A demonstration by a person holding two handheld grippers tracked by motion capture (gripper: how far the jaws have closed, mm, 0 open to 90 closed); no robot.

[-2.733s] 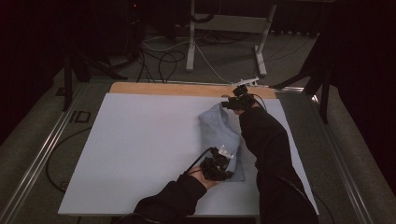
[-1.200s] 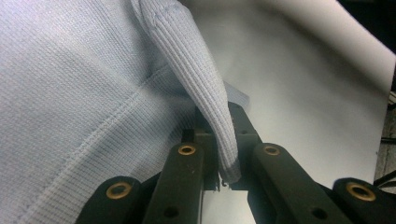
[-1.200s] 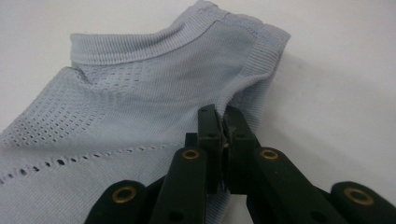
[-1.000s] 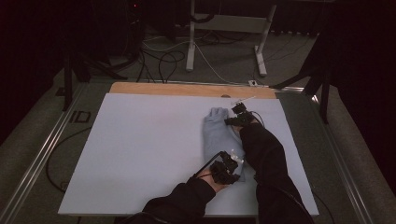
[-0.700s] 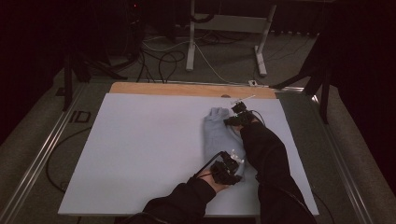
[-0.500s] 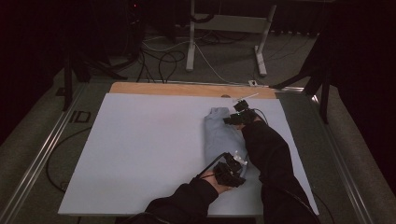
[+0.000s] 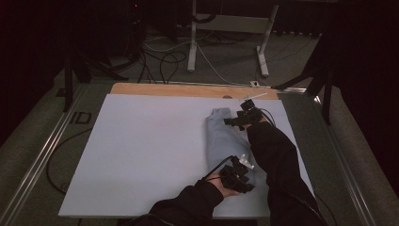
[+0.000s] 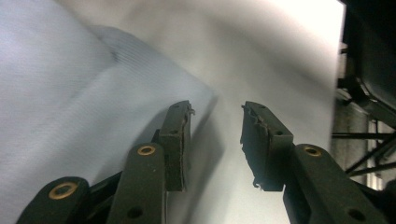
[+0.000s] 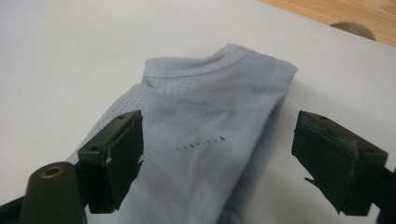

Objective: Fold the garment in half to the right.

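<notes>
A pale blue garment [image 7: 224, 137] lies folded into a narrow strip on the white table top [image 7: 141, 150], running from near to far at the right of the middle. My left gripper [image 7: 239, 175] sits at its near end, open, its jaws [image 8: 215, 135] straddling the cloth's edge with nothing pinched. My right gripper [image 7: 237, 120] hovers at the far end, open wide [image 9: 219, 163] over the collar part of the garment [image 9: 210, 116]. Both dark sleeves reach in from the bottom right.
A wooden strip [image 7: 188, 89] borders the table's far edge. Metal rails [image 7: 42, 160] run along both sides. Behind stand a white stand's legs [image 7: 226, 42] and loose cables [image 7: 160, 61] on the floor. The left half of the white table top holds nothing.
The garment has been folded narrower, from a wide patch into a strip. Both grippers have let go of it; the left one slid slightly nearer along the near end.
</notes>
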